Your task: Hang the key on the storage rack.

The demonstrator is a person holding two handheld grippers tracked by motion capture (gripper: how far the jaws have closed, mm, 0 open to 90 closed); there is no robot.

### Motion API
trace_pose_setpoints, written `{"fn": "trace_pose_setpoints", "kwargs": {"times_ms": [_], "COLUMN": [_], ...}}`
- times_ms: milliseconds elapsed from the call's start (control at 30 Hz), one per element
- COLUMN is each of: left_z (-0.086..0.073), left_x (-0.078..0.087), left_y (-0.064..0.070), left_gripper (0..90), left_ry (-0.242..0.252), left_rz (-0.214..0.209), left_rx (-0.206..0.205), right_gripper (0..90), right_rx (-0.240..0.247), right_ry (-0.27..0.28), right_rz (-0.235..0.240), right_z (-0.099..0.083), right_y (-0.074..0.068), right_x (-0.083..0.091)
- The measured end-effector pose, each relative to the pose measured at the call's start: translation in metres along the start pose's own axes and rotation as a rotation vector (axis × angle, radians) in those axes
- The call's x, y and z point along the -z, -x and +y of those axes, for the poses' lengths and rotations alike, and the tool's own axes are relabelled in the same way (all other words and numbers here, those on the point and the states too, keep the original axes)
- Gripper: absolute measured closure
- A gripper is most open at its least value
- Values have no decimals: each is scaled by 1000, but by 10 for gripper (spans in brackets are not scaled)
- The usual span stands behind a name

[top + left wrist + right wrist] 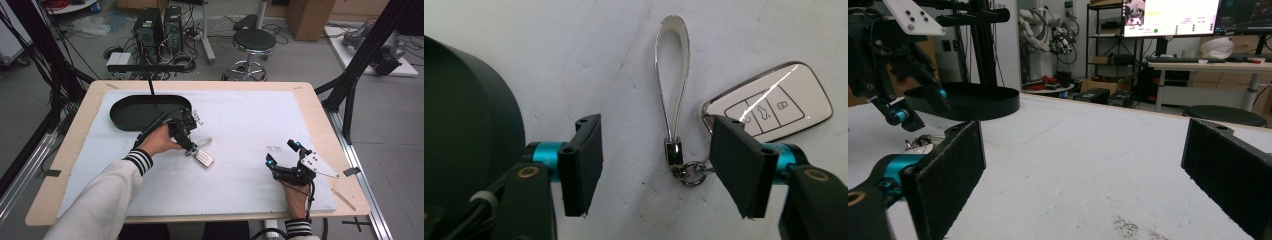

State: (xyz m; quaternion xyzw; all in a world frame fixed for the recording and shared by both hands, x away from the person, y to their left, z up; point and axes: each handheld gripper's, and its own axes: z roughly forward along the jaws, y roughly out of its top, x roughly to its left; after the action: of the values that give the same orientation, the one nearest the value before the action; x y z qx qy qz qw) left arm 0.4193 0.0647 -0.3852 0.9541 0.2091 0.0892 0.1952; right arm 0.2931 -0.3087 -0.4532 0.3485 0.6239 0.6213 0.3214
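Observation:
A white car key fob (774,102) with a silver key ring (691,176) and a pale strap loop (672,65) lies on the white mat. My left gripper (664,167) is open just above it, its jaws straddling the strap's metal clasp (673,151) and the ring; the right pad (739,167) overlaps the fob's near corner. From above, the left gripper (190,146) points down at the key fob (204,158). My right gripper (282,153) stands open at the mat's right with nothing between its jaws. The right gripper view has the key fob (923,145) far off.
A black oval tray (127,114) sits at the mat's back left, just behind the left hand, and its wall (469,125) is close beside the left jaw. The tray (973,102) also appears far off. A dark smudge (273,148) marks the mat near the right gripper.

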Motion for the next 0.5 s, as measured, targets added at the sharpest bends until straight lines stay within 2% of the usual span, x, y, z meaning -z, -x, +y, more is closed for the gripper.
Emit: {"fn": "trace_pose_setpoints", "kwargs": {"times_ms": [67, 167, 300, 500], "left_z": [1, 2, 3, 5], "left_x": [-3, -6, -9, -12], "left_y": [1, 1, 1, 1], "left_gripper": [424, 435, 469, 506], "left_ry": [-23, -39, -49, -63], "left_rz": [20, 27, 21, 12], "left_rx": [-8, -3, -10, 6], "right_gripper": [29, 29, 29, 29], "right_rx": [6, 5, 6, 0], "right_ry": [5, 6, 5, 1], "right_rz": [-2, -1, -2, 0], "right_z": [0, 0, 0, 0], "right_y": [1, 1, 1, 0], "right_x": [0, 0, 0, 0]}}
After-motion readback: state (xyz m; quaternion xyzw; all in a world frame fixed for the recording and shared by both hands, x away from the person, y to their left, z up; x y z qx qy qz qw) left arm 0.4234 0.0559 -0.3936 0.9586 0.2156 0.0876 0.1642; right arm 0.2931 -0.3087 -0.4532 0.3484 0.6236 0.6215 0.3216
